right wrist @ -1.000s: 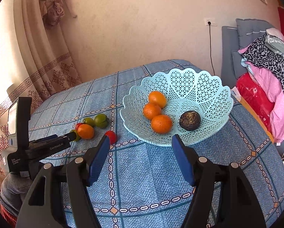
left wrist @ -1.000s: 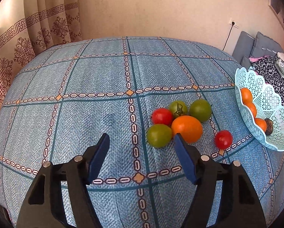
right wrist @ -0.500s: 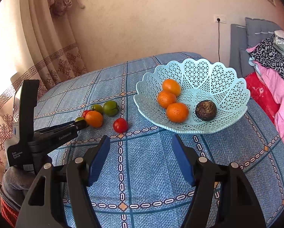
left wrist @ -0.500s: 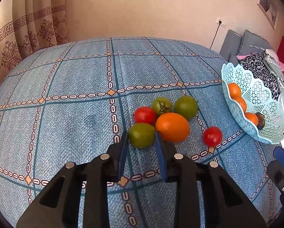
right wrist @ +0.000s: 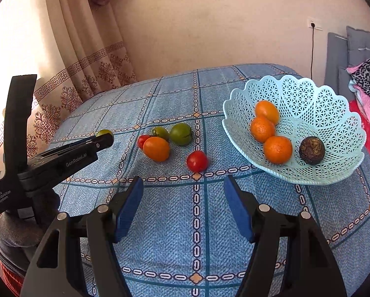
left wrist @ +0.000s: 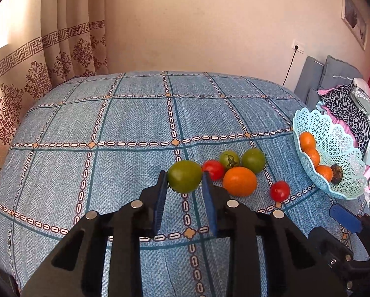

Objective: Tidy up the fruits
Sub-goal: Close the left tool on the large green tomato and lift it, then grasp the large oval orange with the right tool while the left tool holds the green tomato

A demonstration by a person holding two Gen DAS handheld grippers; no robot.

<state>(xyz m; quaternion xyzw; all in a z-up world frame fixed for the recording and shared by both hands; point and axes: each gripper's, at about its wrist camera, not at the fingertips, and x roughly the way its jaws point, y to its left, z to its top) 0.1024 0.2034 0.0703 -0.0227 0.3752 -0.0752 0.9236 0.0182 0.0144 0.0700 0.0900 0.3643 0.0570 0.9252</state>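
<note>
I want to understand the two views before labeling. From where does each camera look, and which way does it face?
Left wrist: sits on the left gripper, looks forward and down over the table at the green tomato clamped between its blue pads; the right gripper's tip shows at the lower right.
Right wrist: sits on the right gripper, open and empty, faces the table, basket to the right; the left gripper and a hand beneath it show at the left.
Shared: tablecloth, loose fruit cluster, single red tomato, basket, each other's gripper.

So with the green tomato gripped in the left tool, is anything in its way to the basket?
Yes. The other tomatoes lie on the cloth between the green tomato and the basket; lifted over them, nothing visible blocks it.
</note>
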